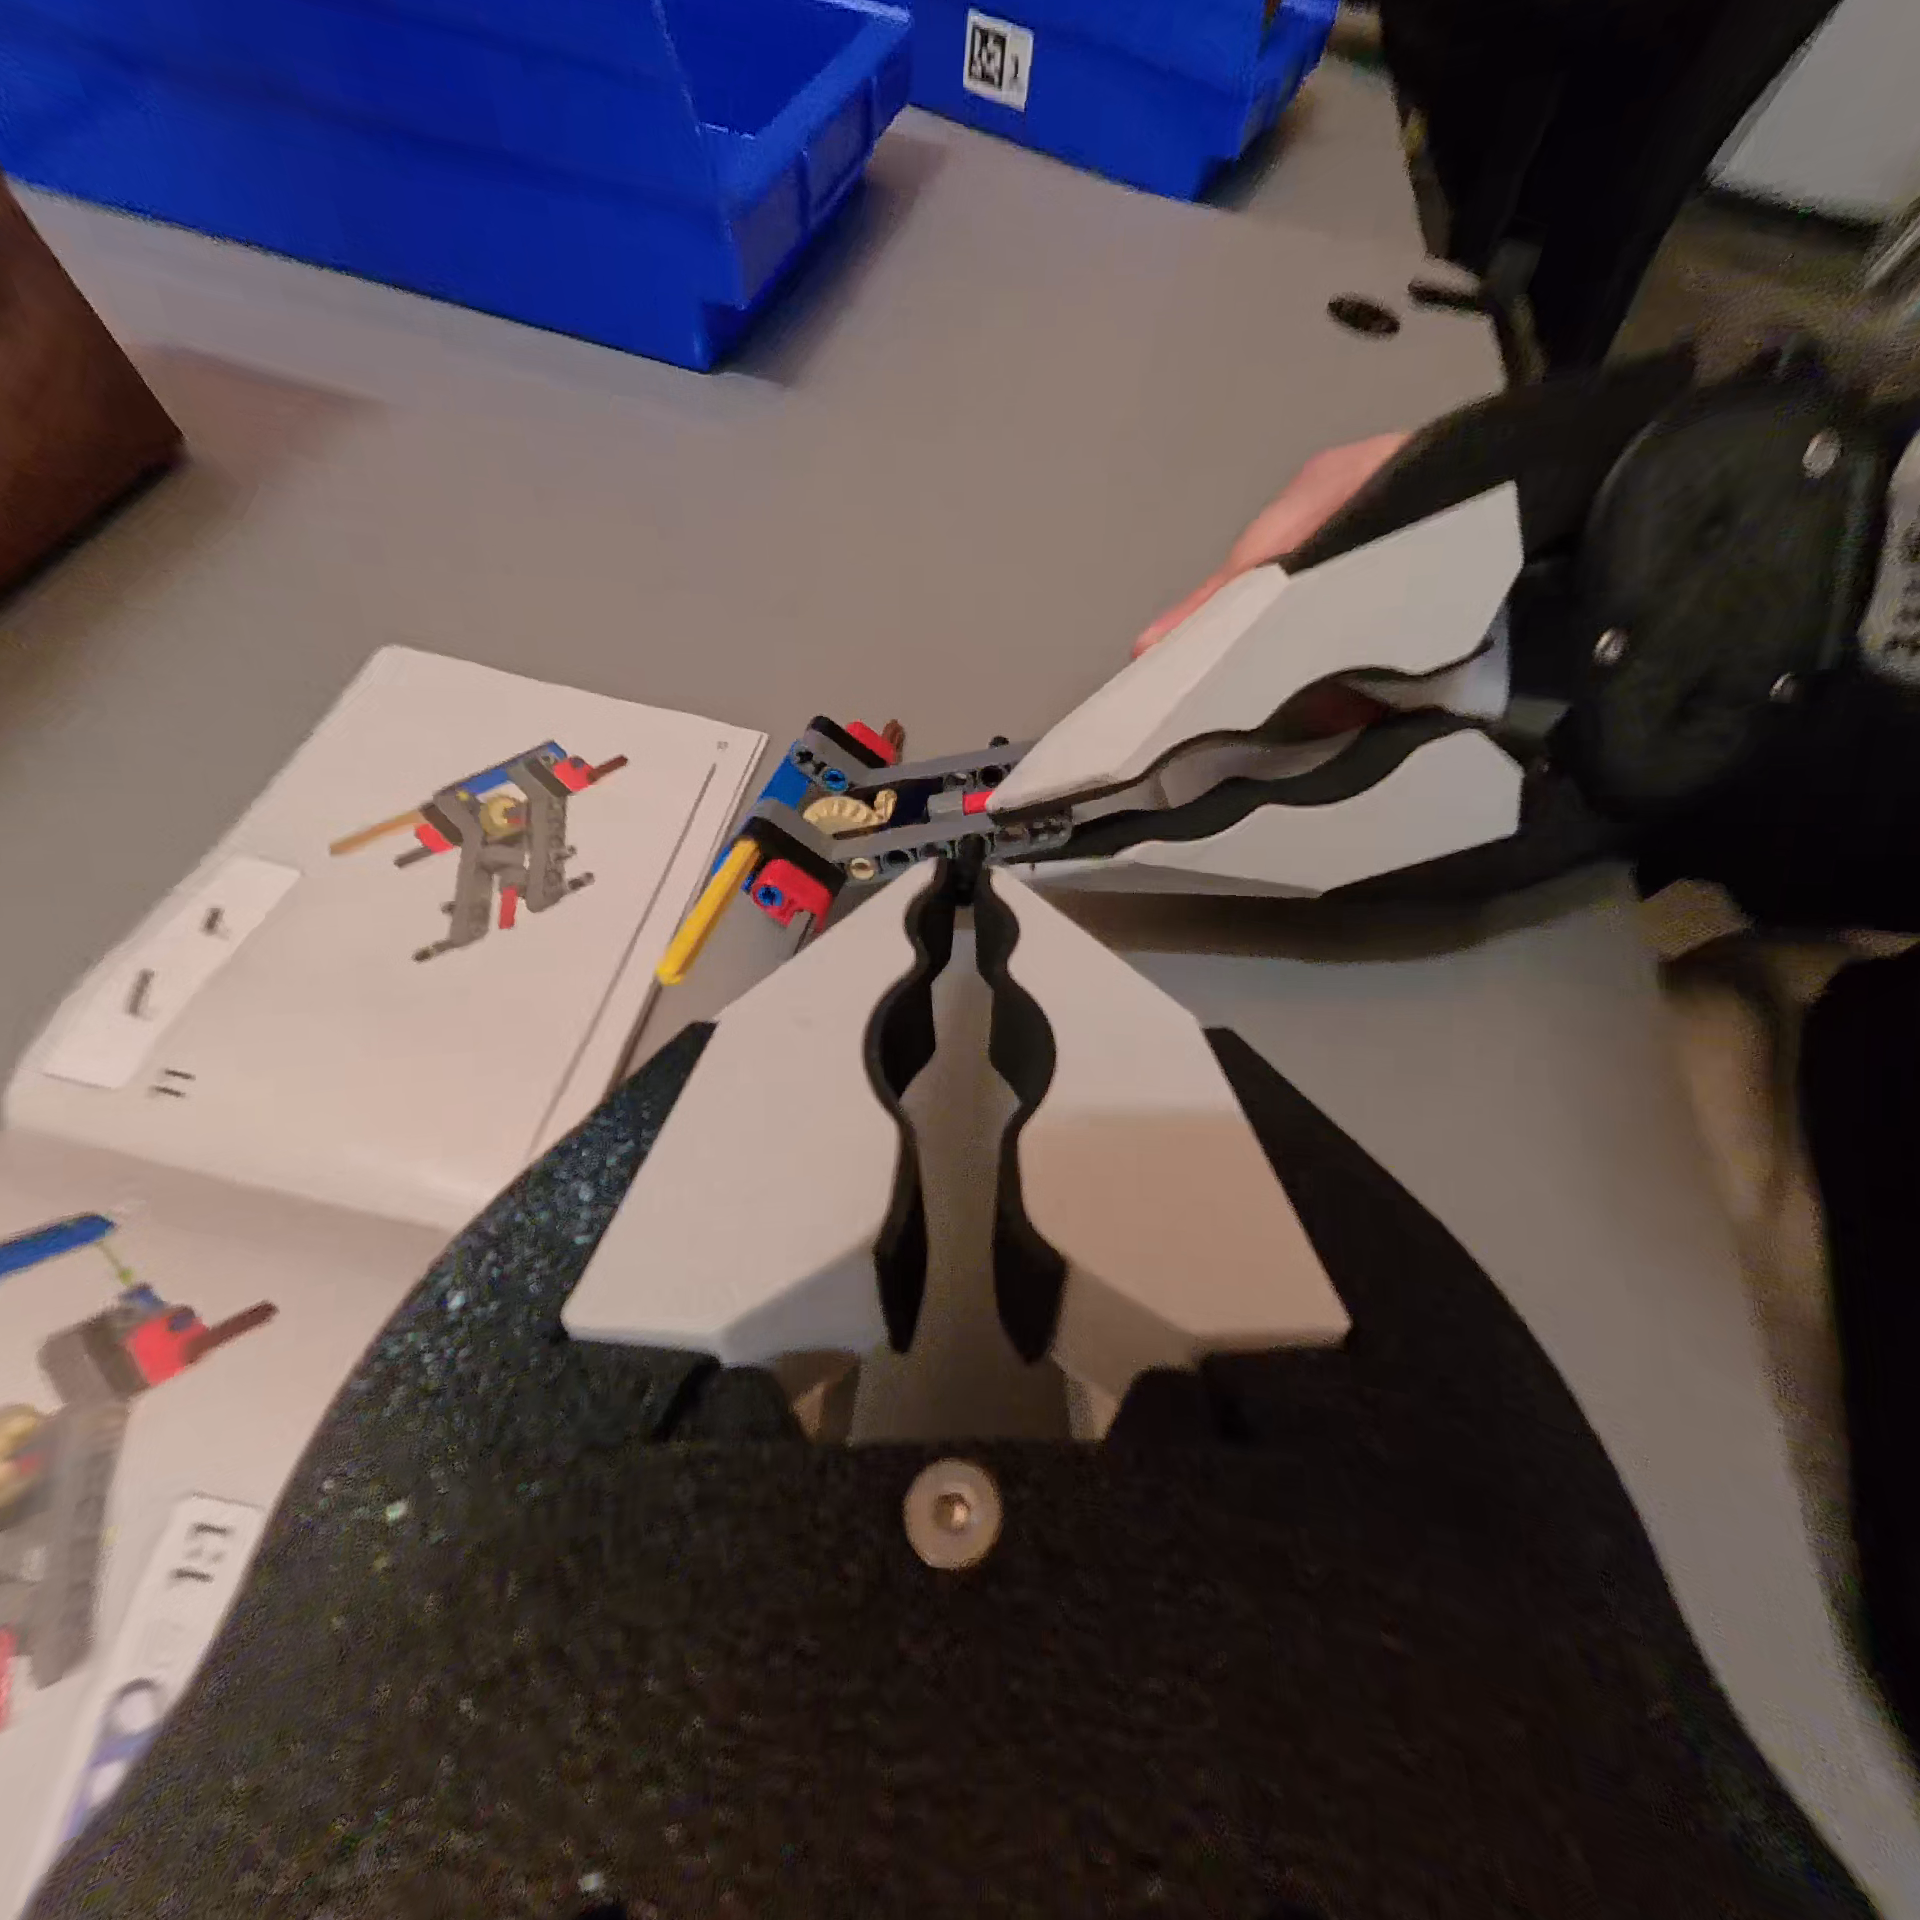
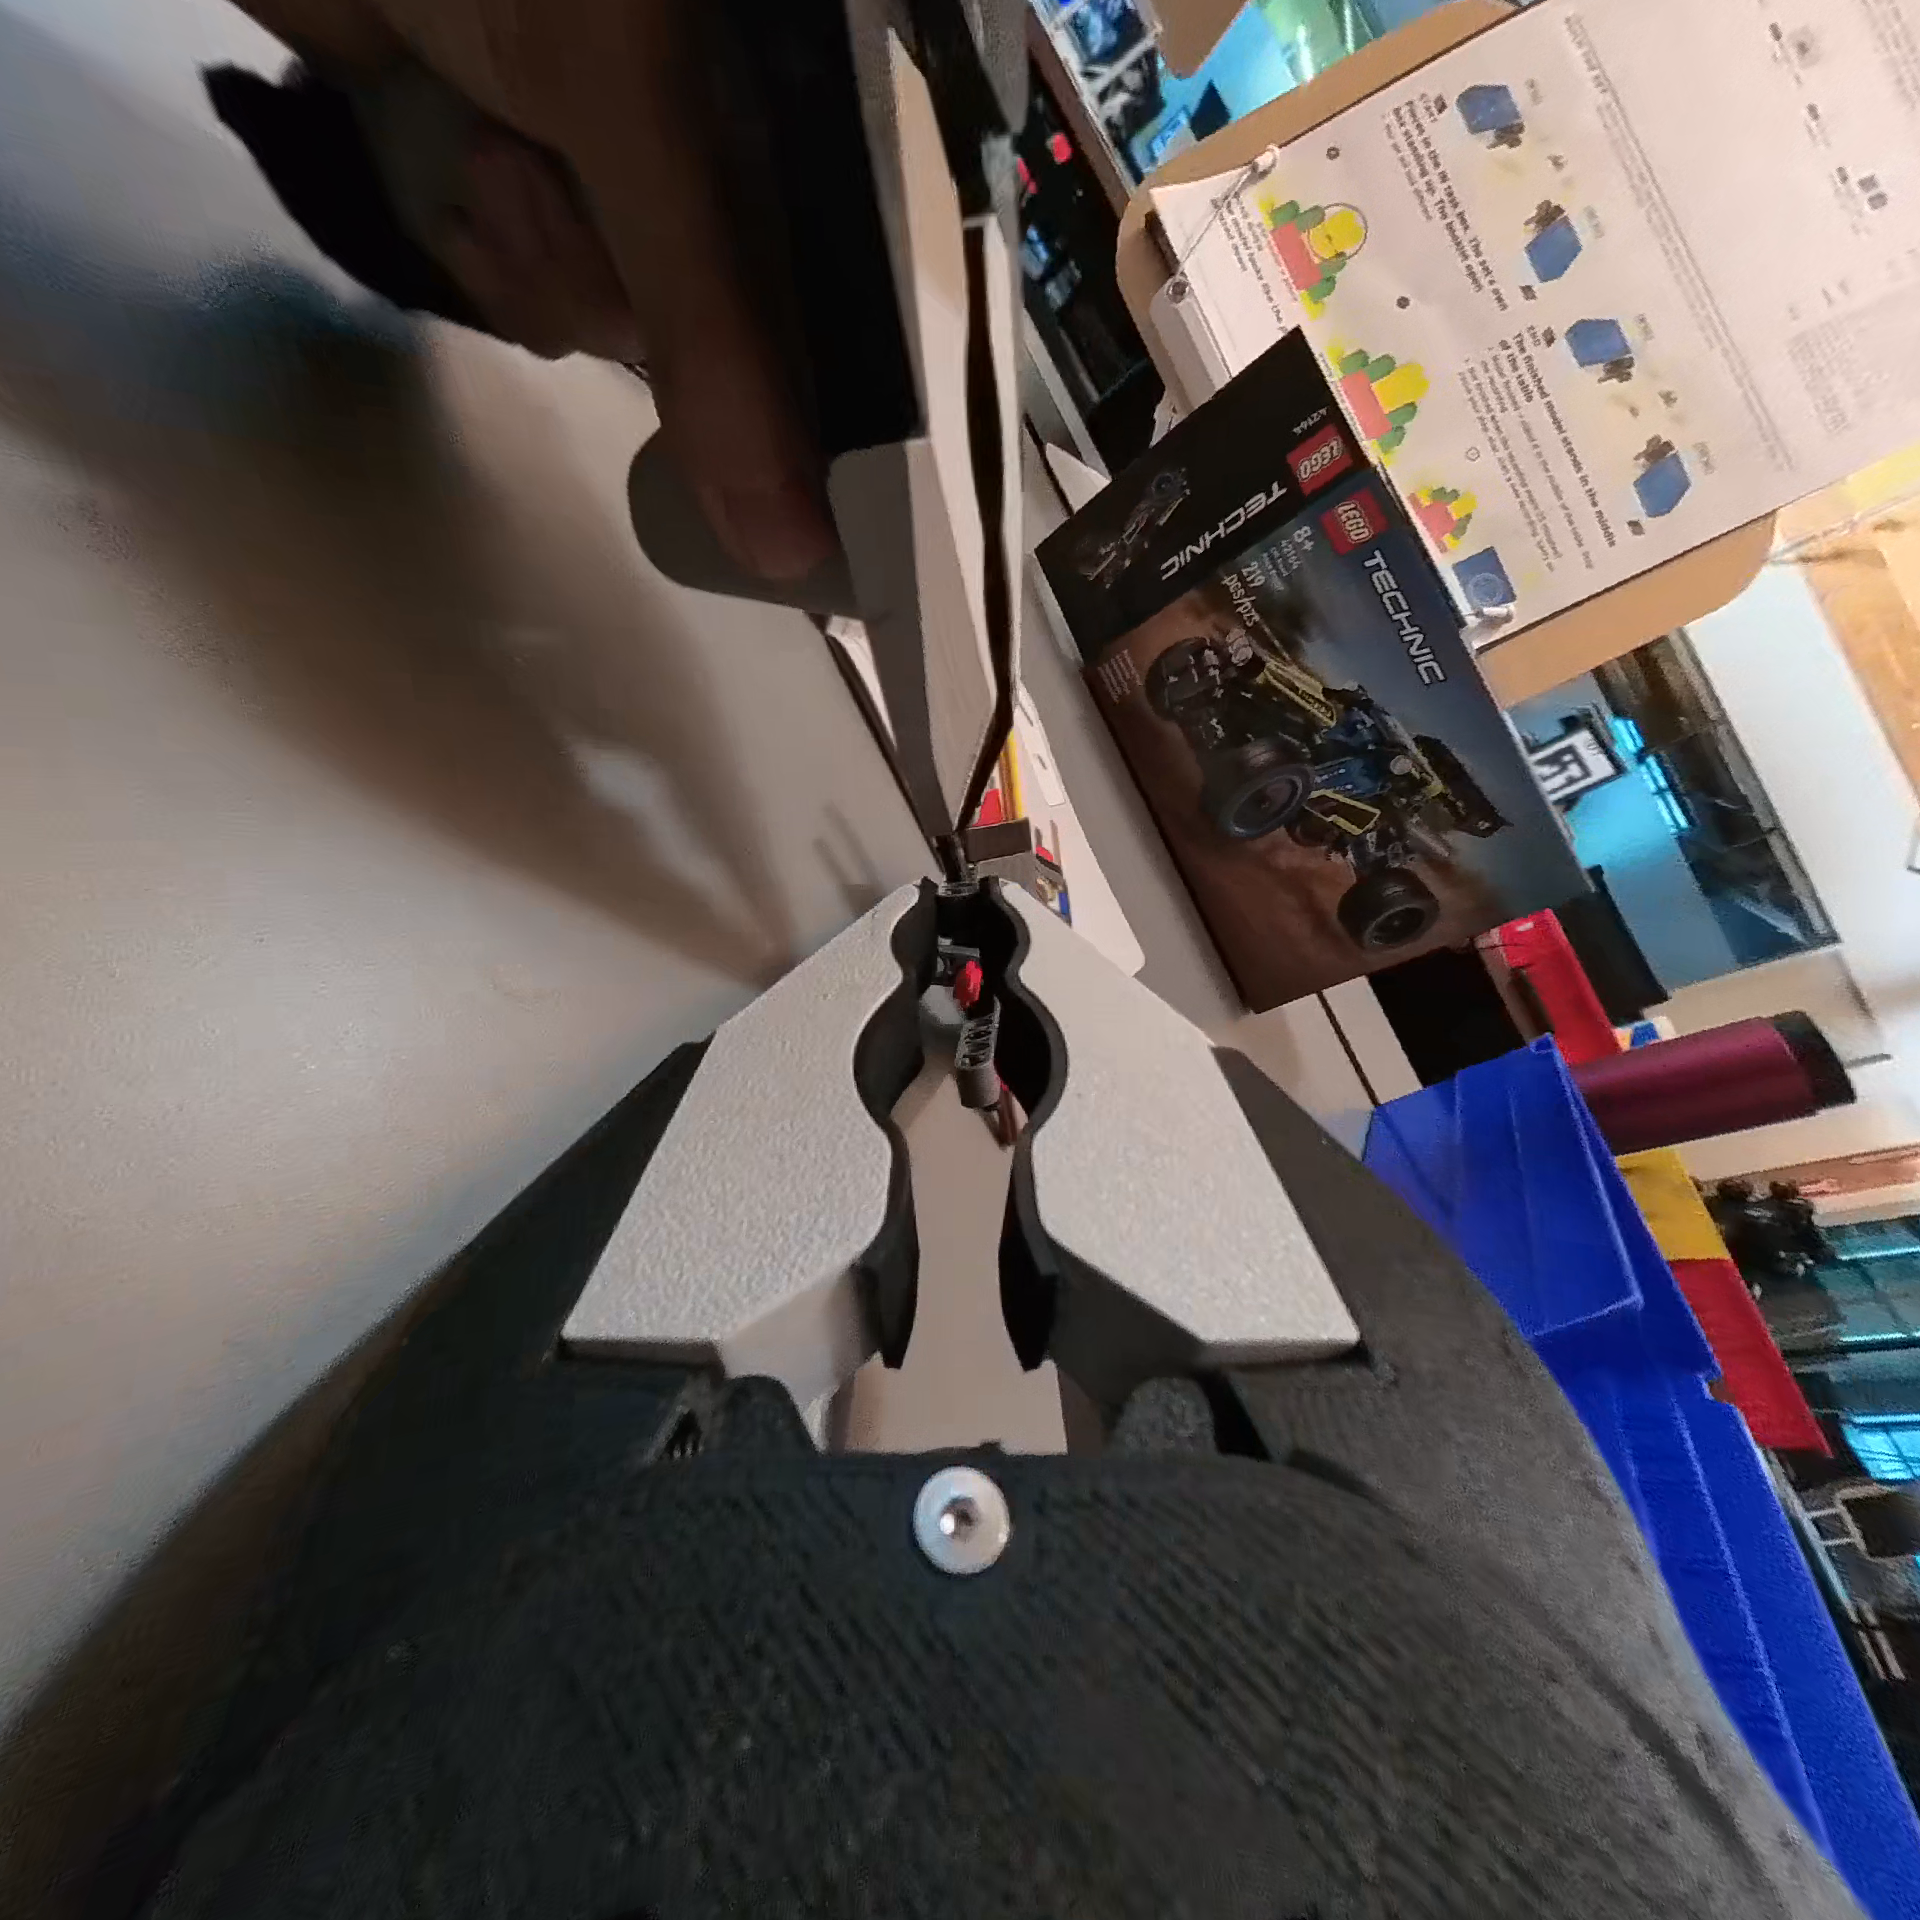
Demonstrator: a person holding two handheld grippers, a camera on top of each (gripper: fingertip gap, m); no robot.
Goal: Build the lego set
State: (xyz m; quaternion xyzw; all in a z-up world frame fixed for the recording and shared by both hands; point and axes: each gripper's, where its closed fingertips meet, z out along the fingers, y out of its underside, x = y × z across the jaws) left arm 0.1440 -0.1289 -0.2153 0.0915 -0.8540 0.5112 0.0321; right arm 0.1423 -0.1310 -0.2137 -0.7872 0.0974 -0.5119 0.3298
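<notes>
The partly built lego assembly [image 1: 831,821] has grey beams, red and blue connectors, a tan gear and a yellow axle. It is held above the grey table [image 1: 1039,468]. My right gripper [image 1: 1013,816] comes in from the right and is shut on the ends of the grey beams. In the right wrist view the beam [image 2: 975,1023] sits between its jaws [image 2: 961,909]. My left gripper [image 1: 961,873] is shut on a small black pin [image 1: 968,854] that touches the underside of the near beam. Its tip also shows in the right wrist view [image 2: 954,844].
An open instruction booklet [image 1: 416,914] lies on the table left of the assembly. Blue bins [image 1: 468,156] stand at the back. The right wrist view shows the set's box [image 2: 1299,748], a blue bin [image 2: 1558,1299] and a printed sheet [image 2: 1558,260] on cardboard. Less than 4 cm separates the two grippers' tips.
</notes>
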